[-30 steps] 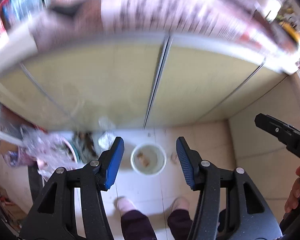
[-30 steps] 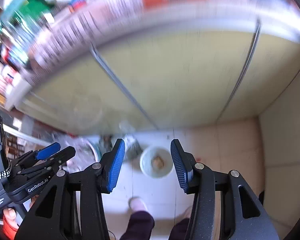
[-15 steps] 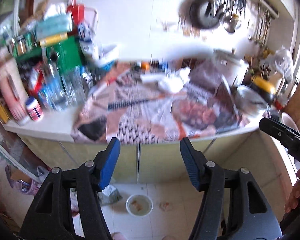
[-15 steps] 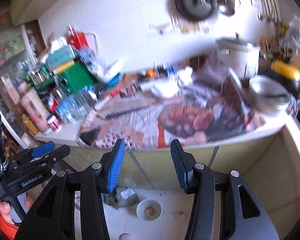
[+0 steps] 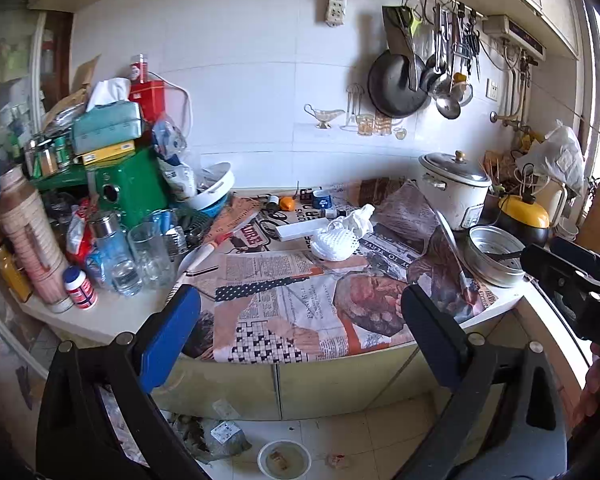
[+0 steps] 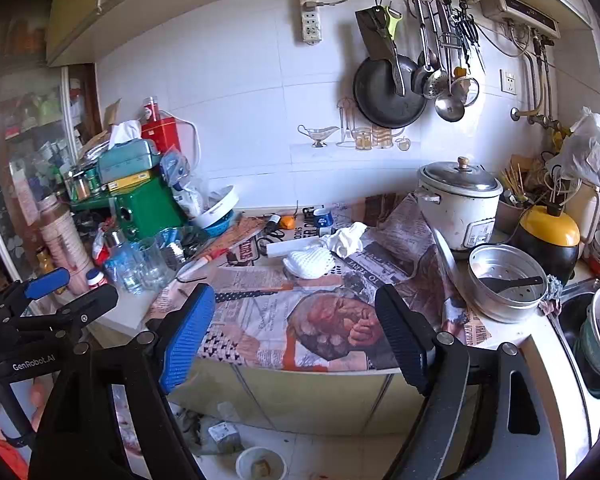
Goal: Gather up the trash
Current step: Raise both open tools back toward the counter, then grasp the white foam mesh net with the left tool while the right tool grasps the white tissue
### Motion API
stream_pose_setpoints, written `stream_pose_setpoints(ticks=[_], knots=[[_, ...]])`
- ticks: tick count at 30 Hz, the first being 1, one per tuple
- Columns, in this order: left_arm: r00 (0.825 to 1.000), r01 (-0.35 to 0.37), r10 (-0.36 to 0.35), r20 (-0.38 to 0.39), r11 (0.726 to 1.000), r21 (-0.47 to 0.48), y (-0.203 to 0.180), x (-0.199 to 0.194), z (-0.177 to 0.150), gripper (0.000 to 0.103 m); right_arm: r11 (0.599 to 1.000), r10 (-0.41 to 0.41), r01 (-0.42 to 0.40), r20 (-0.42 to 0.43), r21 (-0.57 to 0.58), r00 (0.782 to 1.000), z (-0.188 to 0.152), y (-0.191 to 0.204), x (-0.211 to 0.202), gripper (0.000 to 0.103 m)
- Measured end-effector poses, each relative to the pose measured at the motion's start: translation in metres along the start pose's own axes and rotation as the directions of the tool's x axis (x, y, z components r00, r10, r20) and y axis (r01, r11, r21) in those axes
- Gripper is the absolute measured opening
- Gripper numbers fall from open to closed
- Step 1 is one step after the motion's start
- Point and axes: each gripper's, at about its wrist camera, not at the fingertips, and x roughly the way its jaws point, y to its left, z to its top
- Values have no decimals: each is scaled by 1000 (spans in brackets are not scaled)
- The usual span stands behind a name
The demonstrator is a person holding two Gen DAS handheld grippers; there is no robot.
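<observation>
My left gripper (image 5: 300, 300) hangs in the air in front of a newspaper-covered counter (image 5: 300, 312); its jaws are opening wide and hold nothing. Beside it, my right gripper (image 6: 295, 296) is also opening, with nothing between its fingers. On the newspaper, well beyond both grippers, lie a crumpled white tissue (image 5: 358, 216), a white foam net (image 5: 334, 242) and a bit of orange peel (image 5: 288, 203). Down on the floor by the cabinet sit a white bowl (image 5: 284, 458) and a crumpled packet (image 5: 228, 436).
Glasses (image 5: 148, 252), bottles and a green box (image 5: 132, 188) crowd the counter's left. A rice cooker (image 5: 454, 188), a metal steamer pot (image 5: 496, 254) and a yellow-lidded pot (image 5: 524, 212) stand at the right, with a sink (image 6: 592, 336) beyond. Pans and utensils hang on the wall.
Both views have swung up from the floor and cabinet doors to the counter top. Both grippers' jaws stand much wider than before.
</observation>
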Motion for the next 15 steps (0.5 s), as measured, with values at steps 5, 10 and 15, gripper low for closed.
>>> stream_pose_setpoints(ticks=[5, 10, 15], knots=[[999, 28, -28, -36, 999, 21, 11, 50, 16, 101, 999, -38, 39, -35, 36, 999, 7, -4, 29, 80], [990, 94, -89, -113, 995, 39, 23, 106, 35, 101, 992, -94, 101, -95, 80, 991, 16, -11, 63, 80], [982, 112, -105, -157, 993, 35, 25, 153, 41, 101, 981, -140, 153, -108, 118, 984, 21, -25, 85, 80]])
